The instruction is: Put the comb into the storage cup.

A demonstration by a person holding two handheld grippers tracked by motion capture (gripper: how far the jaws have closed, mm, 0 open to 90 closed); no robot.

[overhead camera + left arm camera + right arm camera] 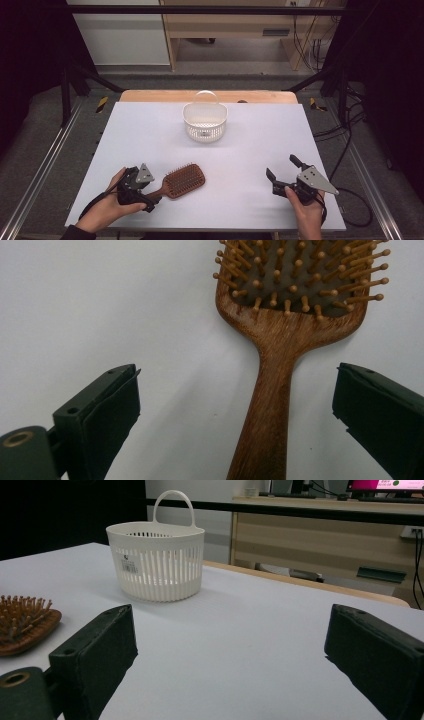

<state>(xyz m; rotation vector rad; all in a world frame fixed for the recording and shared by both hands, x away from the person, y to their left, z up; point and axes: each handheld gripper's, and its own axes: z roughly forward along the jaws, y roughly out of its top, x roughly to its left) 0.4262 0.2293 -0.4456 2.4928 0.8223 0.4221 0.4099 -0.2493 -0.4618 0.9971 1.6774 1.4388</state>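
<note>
Hairbrush (280, 340) handle between spread left gripper (235, 405) fingers, untouched; right gripper (230, 650) fingers apart.

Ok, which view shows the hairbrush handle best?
The left gripper view: the hairbrush handle runs up between the open jaws, close and sharp. The high view shows it small, at the left claw. The right gripper view catches just the bristled head.

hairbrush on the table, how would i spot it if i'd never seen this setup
Start at the white table and go to its near left corner, by the left gripper. The hairbrush lies flat, bristles up, its handle between the open jaws. It is brown wood, unlike the white basket farther back.
</note>
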